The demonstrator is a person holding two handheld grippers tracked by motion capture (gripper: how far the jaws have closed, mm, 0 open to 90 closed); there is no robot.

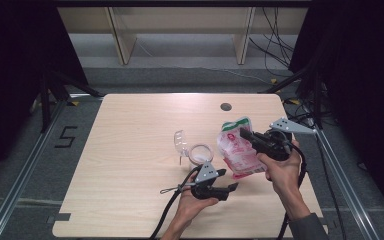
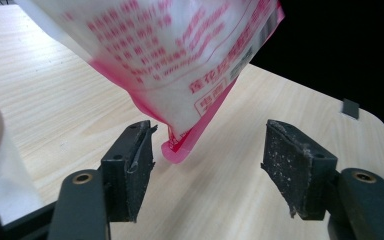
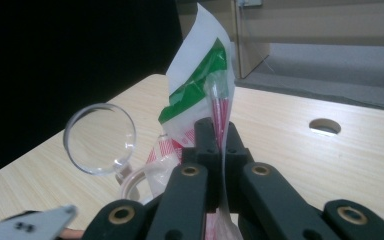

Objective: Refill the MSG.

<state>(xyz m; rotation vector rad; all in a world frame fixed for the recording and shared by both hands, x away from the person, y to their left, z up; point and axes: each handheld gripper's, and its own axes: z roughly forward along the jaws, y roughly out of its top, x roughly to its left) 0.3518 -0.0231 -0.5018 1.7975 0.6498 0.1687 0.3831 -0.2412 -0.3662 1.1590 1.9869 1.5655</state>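
Note:
A white and pink plastic pouch (image 1: 237,150) with a green top strip hangs a little above the table, pinched near its top by my right gripper (image 1: 244,133), which is shut on it. In the right gripper view the pouch's green and white top (image 3: 200,85) rises from between the closed jaws (image 3: 215,145). My left gripper (image 1: 230,181) lies low on the table in front of the pouch, open. In the left gripper view the pouch's pink bottom corner (image 2: 180,147) dips between the spread jaws without touching either pad (image 2: 130,165). A clear jar (image 1: 200,153) with its hinged lid (image 1: 180,141) open stands left of the pouch.
The pale wood table (image 1: 130,165) has a cable hole (image 1: 225,106) at the back. Shelving legs (image 1: 122,45) stand on the floor beyond. Metal rails (image 1: 25,170) run along both table sides. A black cable (image 1: 167,210) trails from the left gripper.

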